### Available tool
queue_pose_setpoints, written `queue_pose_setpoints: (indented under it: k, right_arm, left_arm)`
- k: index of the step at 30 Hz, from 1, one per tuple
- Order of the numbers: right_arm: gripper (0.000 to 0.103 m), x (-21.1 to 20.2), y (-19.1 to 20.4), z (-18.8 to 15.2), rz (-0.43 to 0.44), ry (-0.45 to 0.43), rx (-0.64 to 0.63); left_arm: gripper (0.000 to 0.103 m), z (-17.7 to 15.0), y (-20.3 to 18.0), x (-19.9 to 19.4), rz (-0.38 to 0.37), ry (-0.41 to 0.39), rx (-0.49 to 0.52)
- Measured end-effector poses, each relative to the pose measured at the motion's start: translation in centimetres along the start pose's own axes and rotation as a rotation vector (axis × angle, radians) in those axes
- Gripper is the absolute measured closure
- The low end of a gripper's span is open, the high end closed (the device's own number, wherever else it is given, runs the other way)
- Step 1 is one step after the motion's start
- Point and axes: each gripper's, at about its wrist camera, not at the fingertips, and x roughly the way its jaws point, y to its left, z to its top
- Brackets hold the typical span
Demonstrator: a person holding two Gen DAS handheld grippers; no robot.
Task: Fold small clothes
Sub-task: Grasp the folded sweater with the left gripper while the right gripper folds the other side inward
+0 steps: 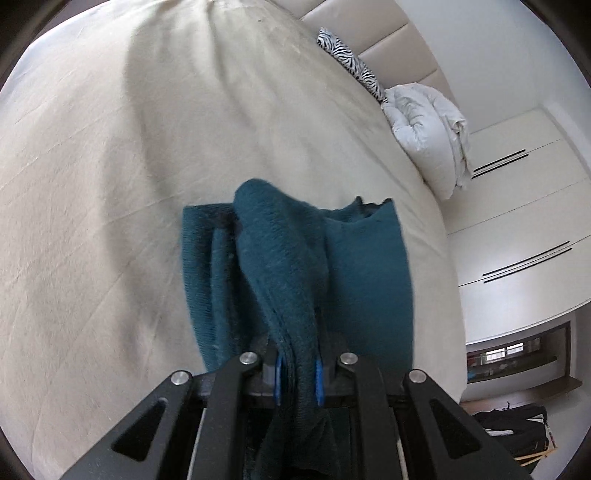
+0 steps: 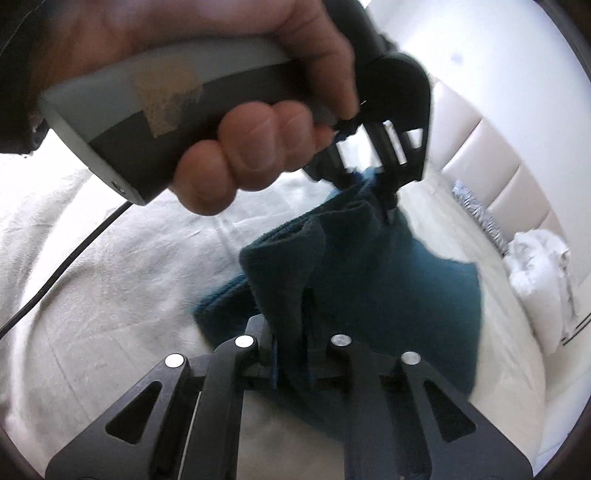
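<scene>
A small teal knitted garment [image 1: 354,258] hangs over the cream bed sheet [image 1: 110,184], held up by both grippers. My left gripper [image 1: 298,380] is shut on one bunched edge of it, blue pads either side of the fold. My right gripper [image 2: 291,363] is shut on another bunched edge of the garment [image 2: 406,288]. In the right wrist view the left gripper [image 2: 384,184] shows above, gripped by a hand [image 2: 236,147], pinching the garment's upper edge. The cloth sags between the two grips, its lower part near the sheet.
The bed sheet [image 2: 92,277] spreads wide to the left. A zebra-print pillow [image 1: 351,59] and a folded white duvet [image 1: 428,129] lie at the padded headboard [image 1: 388,33]. White wardrobe doors [image 1: 517,221] stand past the bed's right edge. A black cable [image 2: 62,266] trails from the left gripper.
</scene>
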Motion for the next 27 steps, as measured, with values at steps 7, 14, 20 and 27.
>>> queue_pose_setpoints:
  k: [7, 14, 20, 27]
  right_arm:
    - [0.085, -1.1, -1.2, -1.1, 0.001, 0.028, 0.087]
    - [0.085, -4.9, -5.6, -4.7, 0.235, 0.01, 0.379]
    - [0.085, -7.5, -15.4, -10.1, 0.217, -0.044, 0.699]
    - [0.084, -3.8, -24.6, -17.0, 0.163, 0.036, 1.017]
  left_arm:
    - [0.083, -0.8, 2.2, -0.3, -0.032, -0.04, -0.052]
    - [0.083, -1.4, 2.6, -1.0, -0.039, -0.057, -0.071]
    - [0.072, -2.4, 2.8, -3.2, -0.013, -0.094, -0.072]
    - [0.045, -5.4, 0.1, -5.0, 0.056, -0.112, -0.011]
